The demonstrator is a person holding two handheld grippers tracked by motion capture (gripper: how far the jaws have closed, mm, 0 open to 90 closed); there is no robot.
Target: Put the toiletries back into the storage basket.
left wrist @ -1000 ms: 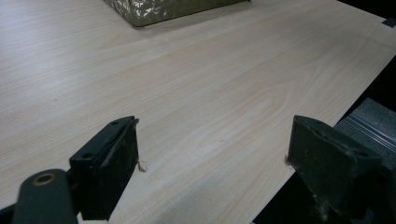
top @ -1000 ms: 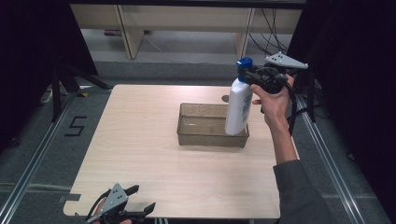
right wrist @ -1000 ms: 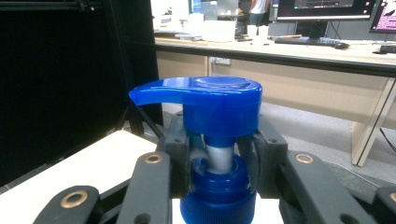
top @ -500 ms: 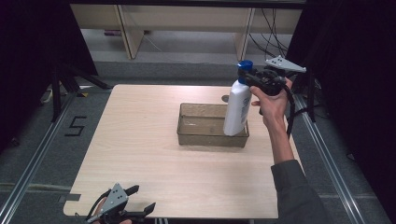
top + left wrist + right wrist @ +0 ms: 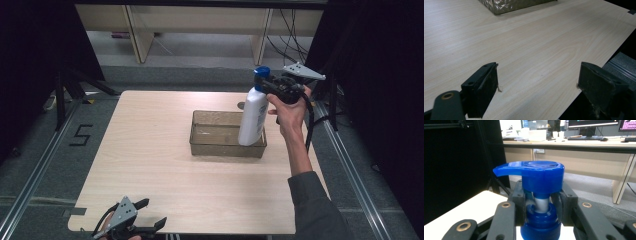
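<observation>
A white pump bottle (image 5: 252,117) with a blue pump head (image 5: 536,173) hangs upright over the right end of a clear brownish bin (image 5: 210,145). My right gripper (image 5: 267,85) is shut on the bottle's neck just under the pump head; in the right gripper view both jaws clamp the grey stem (image 5: 541,204). The bottle's base sits at about the level of the bin's rim. My left gripper (image 5: 150,216) rests at the table's near left edge, open, with nothing between its jaws (image 5: 537,87).
The light wooden table (image 5: 150,150) has bare room left of and in front of the bin. A corner of the bin (image 5: 506,5) lies far ahead of the left gripper. Desk legs and cables stand beyond the table's far edge.
The bottle in my right gripper has shifted slightly left and down towards the bin. The left gripper has stayed where it was.
</observation>
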